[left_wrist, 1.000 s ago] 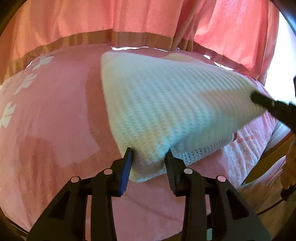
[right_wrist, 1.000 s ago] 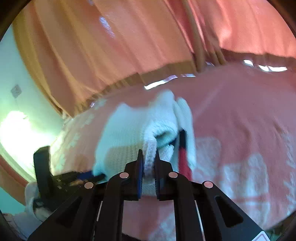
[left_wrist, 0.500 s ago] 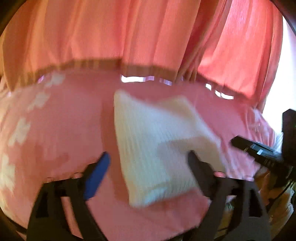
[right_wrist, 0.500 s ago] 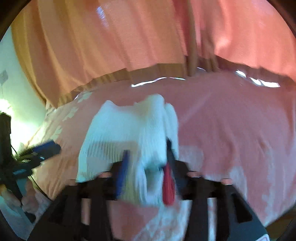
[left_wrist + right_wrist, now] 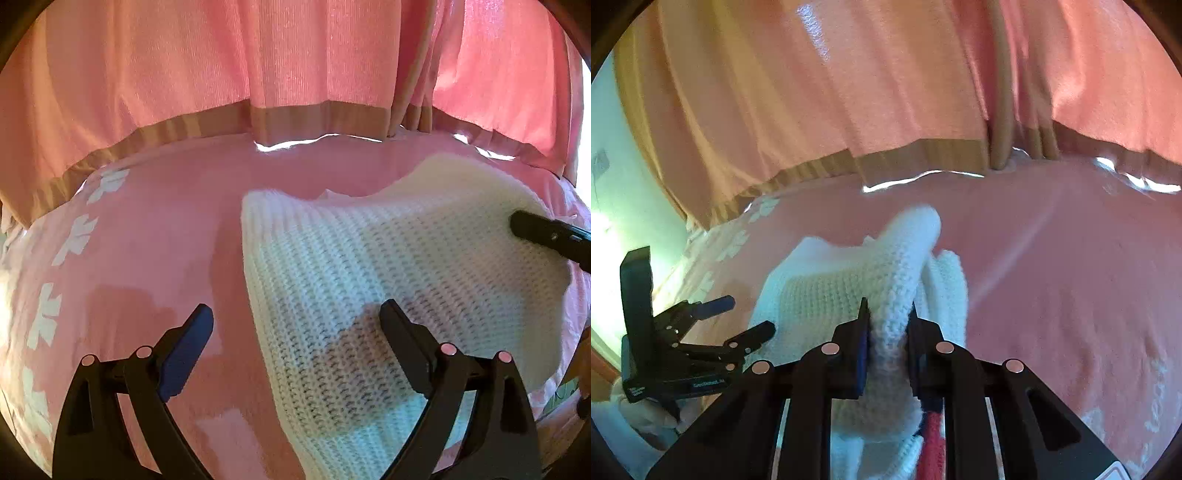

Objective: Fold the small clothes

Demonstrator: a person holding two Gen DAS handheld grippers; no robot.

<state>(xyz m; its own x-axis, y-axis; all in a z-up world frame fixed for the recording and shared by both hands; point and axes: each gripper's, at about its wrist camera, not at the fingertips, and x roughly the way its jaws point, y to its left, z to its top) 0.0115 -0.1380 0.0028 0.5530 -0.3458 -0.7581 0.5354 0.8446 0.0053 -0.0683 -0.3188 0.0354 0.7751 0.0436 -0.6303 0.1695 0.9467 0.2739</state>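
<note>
A white knitted garment lies folded on a pink bedspread. My left gripper is open and empty, its jaws wide apart over the garment's near left edge. In the right wrist view my right gripper is shut on a raised fold of the white knitted garment at its right side. A red part shows under the fold. The left gripper shows open at the left of that view. A right fingertip shows at the garment's far right.
Pink curtains with a tan hem hang behind the bed's far edge. White flower prints run along the bedspread's left side. A pale wall stands to the left.
My left gripper has let go of the garment's corner and opened wide. My right gripper loosened briefly and now pinches the fold again. The garment has settled lower on the bed.
</note>
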